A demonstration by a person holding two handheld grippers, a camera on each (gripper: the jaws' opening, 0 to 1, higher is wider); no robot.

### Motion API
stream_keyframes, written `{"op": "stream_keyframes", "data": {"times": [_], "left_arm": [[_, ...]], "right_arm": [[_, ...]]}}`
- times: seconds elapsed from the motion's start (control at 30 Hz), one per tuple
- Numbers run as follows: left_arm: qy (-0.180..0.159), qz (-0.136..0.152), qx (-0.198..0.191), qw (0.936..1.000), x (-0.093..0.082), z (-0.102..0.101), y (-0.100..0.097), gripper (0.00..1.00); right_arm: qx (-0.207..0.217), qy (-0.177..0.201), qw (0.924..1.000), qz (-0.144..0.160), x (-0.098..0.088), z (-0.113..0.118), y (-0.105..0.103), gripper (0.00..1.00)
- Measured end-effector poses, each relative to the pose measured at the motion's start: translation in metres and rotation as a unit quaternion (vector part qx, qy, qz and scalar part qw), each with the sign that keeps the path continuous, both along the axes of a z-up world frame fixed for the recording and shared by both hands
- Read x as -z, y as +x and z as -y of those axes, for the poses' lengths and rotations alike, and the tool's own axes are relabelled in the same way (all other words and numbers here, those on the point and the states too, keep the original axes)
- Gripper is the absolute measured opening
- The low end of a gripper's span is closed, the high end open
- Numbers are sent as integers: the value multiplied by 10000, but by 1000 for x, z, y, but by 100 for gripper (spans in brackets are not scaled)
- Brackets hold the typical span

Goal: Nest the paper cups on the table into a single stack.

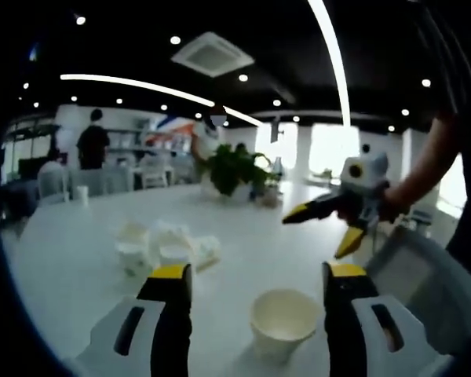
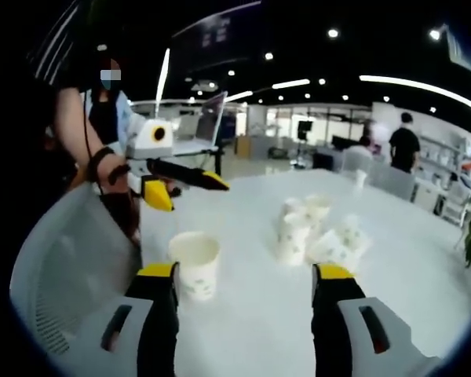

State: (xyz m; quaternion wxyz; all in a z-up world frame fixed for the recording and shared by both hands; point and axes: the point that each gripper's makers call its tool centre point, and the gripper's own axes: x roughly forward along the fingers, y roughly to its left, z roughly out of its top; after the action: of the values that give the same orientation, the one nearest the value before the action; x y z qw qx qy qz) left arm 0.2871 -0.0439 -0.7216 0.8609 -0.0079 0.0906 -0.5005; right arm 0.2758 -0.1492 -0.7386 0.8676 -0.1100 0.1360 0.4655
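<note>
One white paper cup (image 1: 282, 320) stands upright and alone on the white table (image 1: 71, 267), just ahead of my left gripper (image 1: 259, 271), whose jaws are open and empty. Farther back a cluster of paper cups (image 1: 166, 247) lies and stands together. My right gripper (image 1: 320, 232) hovers open beyond the lone cup, held by a hand. In the right gripper view the same lone cup (image 2: 195, 265) sits near the left jaw of the open right gripper (image 2: 245, 271). The cup cluster (image 2: 314, 228) is ahead to the right, and the left gripper (image 2: 190, 195) hangs open above the table.
A grey mesh chair (image 1: 424, 267) (image 2: 59, 259) stands at the table's near edge beside the person. A potted plant (image 1: 235, 169) and a small far cup (image 1: 82, 193) sit at the table's far side. People stand in the background.
</note>
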Motion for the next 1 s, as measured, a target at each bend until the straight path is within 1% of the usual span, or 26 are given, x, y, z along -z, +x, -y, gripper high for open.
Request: {"op": "stream_keyframes", "data": {"times": [0.07,0.17,0.23,0.3,0.37,0.4,0.47,0.53,0.63,0.67,0.7,0.87,0.97,1.0], "left_arm": [[-45,-56,-21,10000,-1,0,0,70],[-82,-43,-84,9999,-2,-1,-1,76],[-110,2,-117,9999,-4,-1,-2,81],[-138,-48,-135,9998,-4,-1,-3,85],[-130,10,-156,9998,-5,-2,-4,87],[-150,21,-181,9997,-5,-2,-4,91],[-170,22,-214,9996,-6,-2,-4,94],[-155,16,-246,9996,-5,-3,-3,96],[-172,30,-298,9994,-4,-4,-3,98],[-167,27,-316,9994,-4,-5,-2,98],[-196,4,-323,9993,-4,-5,-2,99],[-197,-9,-340,9992,-3,-5,-2,99],[-206,-75,-361,9991,-1,-5,-2,99],[-216,-57,-368,9991,-2,-5,-2,99]], "right_arm": [[20,22,10000,-8,0,1,5,71],[52,16,10000,8,3,2,15,75],[73,25,10000,42,3,1,21,79],[102,21,9999,65,5,3,30,83],[109,37,9999,87,6,4,38,85],[116,36,9999,73,8,5,42,87],[126,39,9999,83,10,6,47,89],[144,61,9999,71,11,5,51,92],[148,74,9997,188,8,4,54,96],[165,81,9996,206,8,4,55,99],[195,78,9995,218,9,5,58,100],[229,47,9996,175,11,5,63,100],[185,48,9995,251,9,4,70,100],[177,47,9995,254,8,3,75,100]]}}
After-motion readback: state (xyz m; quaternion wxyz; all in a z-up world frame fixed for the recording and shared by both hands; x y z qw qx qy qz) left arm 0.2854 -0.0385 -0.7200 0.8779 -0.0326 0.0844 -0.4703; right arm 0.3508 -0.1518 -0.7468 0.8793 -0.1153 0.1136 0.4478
